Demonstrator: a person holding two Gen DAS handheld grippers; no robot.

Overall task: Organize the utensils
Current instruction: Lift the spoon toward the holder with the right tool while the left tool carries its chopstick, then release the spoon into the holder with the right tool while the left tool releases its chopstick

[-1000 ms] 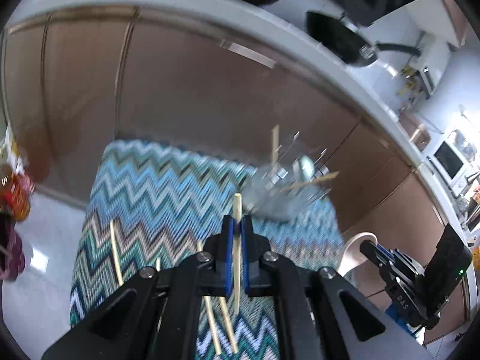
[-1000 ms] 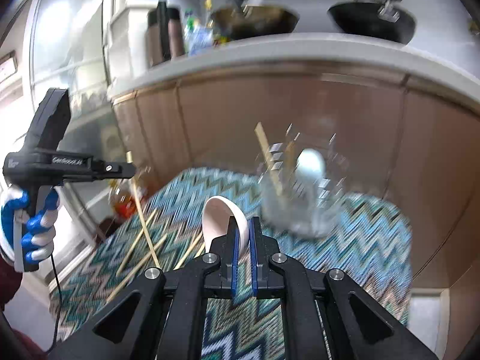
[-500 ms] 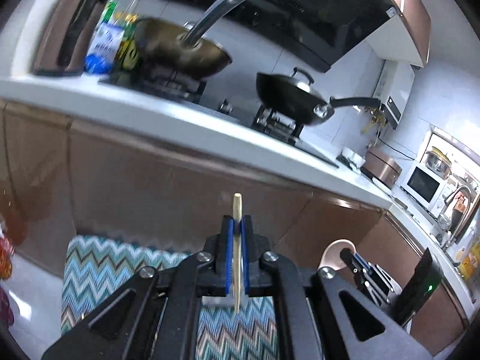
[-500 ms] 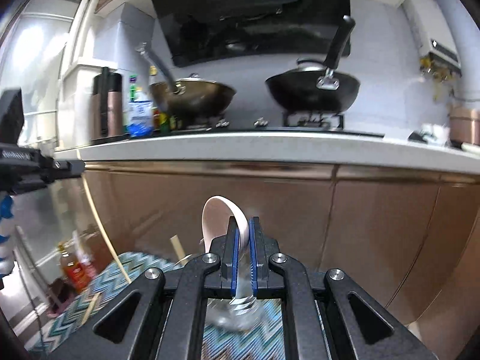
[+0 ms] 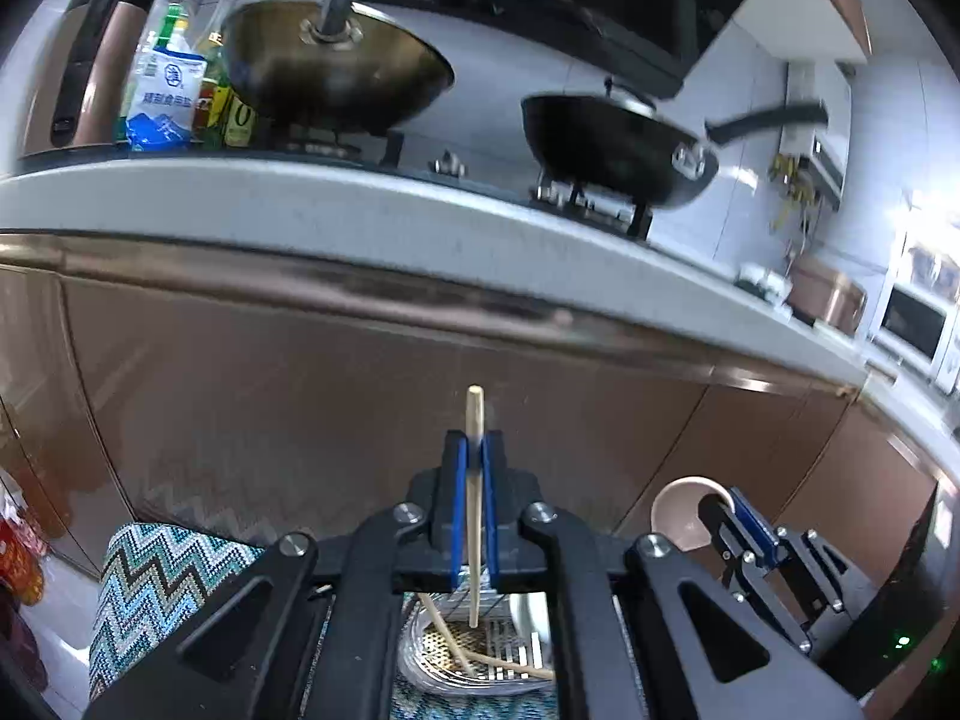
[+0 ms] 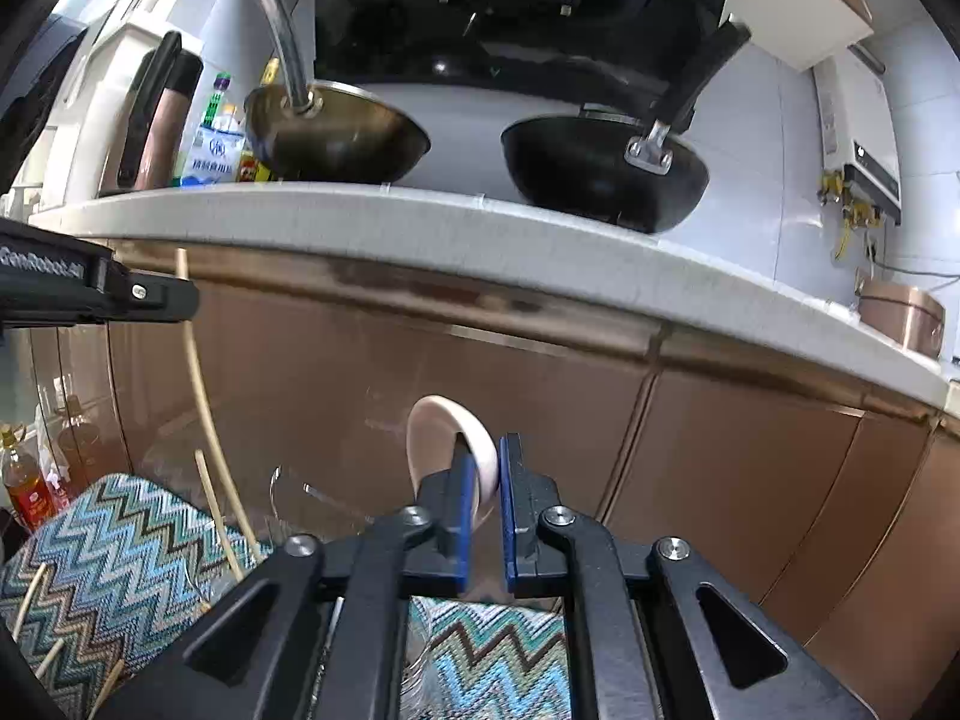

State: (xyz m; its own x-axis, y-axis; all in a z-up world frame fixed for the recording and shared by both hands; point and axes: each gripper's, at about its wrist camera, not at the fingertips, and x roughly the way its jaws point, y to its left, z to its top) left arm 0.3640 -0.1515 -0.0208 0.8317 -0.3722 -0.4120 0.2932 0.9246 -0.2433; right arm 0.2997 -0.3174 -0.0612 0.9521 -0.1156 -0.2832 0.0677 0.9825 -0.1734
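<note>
Brown cabinet fronts [image 5: 360, 384] fill the background, the countertop [image 6: 480, 228] edge jutting above with two woks on it. Below, the zigzag mat [image 6: 120, 570] lies against the cabinets, loose chopsticks near its left edge. The clear utensil holder [image 5: 474, 654] sits right under the left gripper [image 5: 474, 504], whose fingers pinch a chopstick [image 5: 474, 480] upright, tip over the holder. Just beside it, the right gripper [image 6: 483, 510] clamps a pale spoon [image 6: 444, 444], bowl upward.

Two woks [image 6: 336, 141] [image 6: 600, 171] on a grey countertop [image 6: 540, 246].
</note>
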